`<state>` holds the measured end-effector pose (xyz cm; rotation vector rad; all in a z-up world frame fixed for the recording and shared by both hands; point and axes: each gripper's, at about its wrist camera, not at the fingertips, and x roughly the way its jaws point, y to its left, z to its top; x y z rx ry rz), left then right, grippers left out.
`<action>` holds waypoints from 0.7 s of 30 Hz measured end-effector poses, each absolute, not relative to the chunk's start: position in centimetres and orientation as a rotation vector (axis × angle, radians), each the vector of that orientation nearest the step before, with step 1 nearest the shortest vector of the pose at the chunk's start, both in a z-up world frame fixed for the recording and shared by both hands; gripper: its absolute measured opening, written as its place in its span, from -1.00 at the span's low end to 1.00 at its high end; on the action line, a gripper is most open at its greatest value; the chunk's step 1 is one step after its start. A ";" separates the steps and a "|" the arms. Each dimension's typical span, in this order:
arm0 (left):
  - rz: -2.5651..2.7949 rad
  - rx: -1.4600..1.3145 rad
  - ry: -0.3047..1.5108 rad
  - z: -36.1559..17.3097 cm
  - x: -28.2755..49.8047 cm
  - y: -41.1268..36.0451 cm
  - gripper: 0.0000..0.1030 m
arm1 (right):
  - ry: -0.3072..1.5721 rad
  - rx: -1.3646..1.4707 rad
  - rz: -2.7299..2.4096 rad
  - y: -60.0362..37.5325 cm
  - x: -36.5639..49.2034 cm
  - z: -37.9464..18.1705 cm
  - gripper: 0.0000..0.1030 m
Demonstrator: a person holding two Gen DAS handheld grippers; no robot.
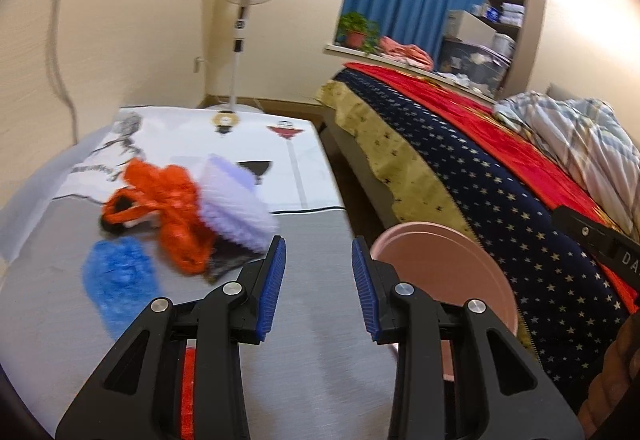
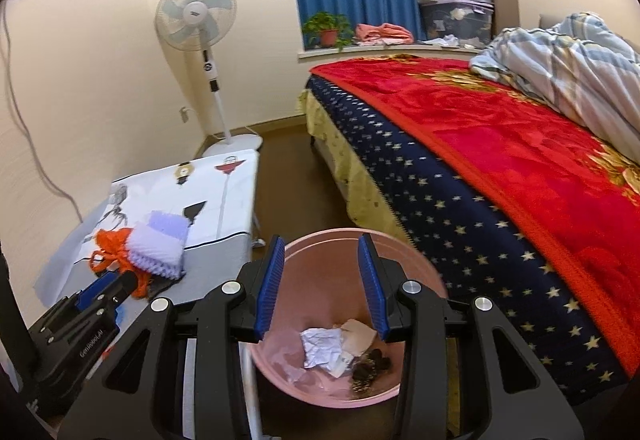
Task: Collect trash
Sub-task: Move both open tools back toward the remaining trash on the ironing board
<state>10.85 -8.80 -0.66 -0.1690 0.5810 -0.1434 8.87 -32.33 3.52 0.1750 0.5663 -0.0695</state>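
Observation:
On the grey table (image 1: 312,240) lie a crumpled orange plastic bag (image 1: 168,207), a pale purple foam net (image 1: 236,207) and a blue crumpled piece (image 1: 120,280). My left gripper (image 1: 319,288) is open and empty above the table, just right of this trash. A pink bin (image 2: 416,272) stands on the floor between table and bed; it holds crumpled white paper (image 2: 322,350), a brown scrap and dark bits. My right gripper (image 2: 322,286) is open and empty above the bin. The bin's rim also shows in the left wrist view (image 1: 440,260). The left gripper shows in the right wrist view (image 2: 116,290).
A bed with a red blanket (image 2: 500,143) and star-patterned sheet lies to the right. A standing fan (image 2: 200,23) stands by the far wall. A white printed cloth (image 1: 224,143) covers the table's far end. A windowsill carries a potted plant (image 2: 326,27).

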 end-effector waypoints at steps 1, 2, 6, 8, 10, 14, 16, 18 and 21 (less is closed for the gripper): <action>-0.127 -0.174 0.580 -0.7 10.7 -8.2 -0.34 | 0.563 0.173 -0.056 -31.9 8.9 3.5 -0.24; -0.115 -0.174 0.580 -0.7 10.7 -7.7 -0.34 | 0.559 0.172 -0.041 -31.4 8.9 3.5 -0.24; -0.058 -0.175 0.575 -0.9 10.5 -5.7 -0.35 | 0.550 0.164 0.015 -29.4 9.3 3.2 -0.24; -0.023 -0.175 0.571 -1.0 10.5 -4.7 -0.35 | 0.552 0.162 0.039 -28.4 9.8 2.9 -0.24; 0.001 -0.178 0.571 -1.2 10.6 -3.9 -0.35 | 0.557 0.162 0.062 -27.6 10.3 2.5 -0.25; 0.053 -0.190 0.582 -1.8 10.9 -2.3 -0.35 | 0.567 0.162 0.110 -25.6 11.7 1.8 -0.26; 0.080 -0.197 0.584 -2.1 11.1 -1.3 -0.35 | 0.577 0.161 0.134 -24.7 12.4 1.4 -0.26; 0.123 -0.210 0.582 -2.4 11.1 0.0 -0.35 | 0.582 0.161 0.158 -23.7 13.1 1.2 -0.26; 0.167 -0.230 0.582 -2.7 11.3 1.5 -0.35 | 0.586 0.165 0.195 -22.5 14.0 0.8 -0.26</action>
